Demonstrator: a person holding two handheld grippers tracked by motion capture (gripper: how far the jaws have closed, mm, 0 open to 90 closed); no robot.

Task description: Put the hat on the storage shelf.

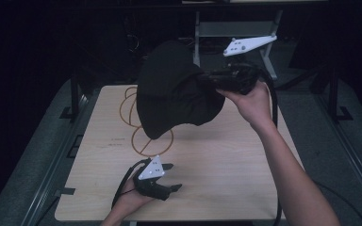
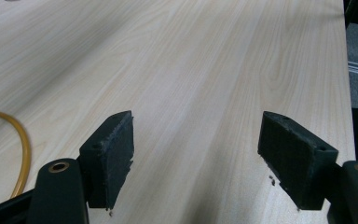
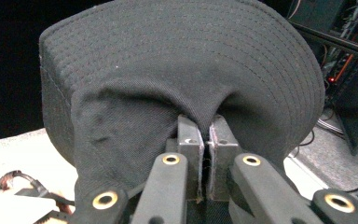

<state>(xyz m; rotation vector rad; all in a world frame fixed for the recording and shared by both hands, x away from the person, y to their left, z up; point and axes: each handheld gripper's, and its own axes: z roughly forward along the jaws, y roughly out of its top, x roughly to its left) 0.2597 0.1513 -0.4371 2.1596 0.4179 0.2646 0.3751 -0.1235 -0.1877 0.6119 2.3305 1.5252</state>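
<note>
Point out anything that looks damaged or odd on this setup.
The left gripper has worn fingers: the foam edges are frayed, and dark crumbs lie on the table beneath them. The black cap is bunched where the right gripper pinches it.

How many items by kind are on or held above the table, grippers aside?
Black cap, held up by the right gripper: 1
Orange cord lying looped on the table: 1
Total: 2
</note>
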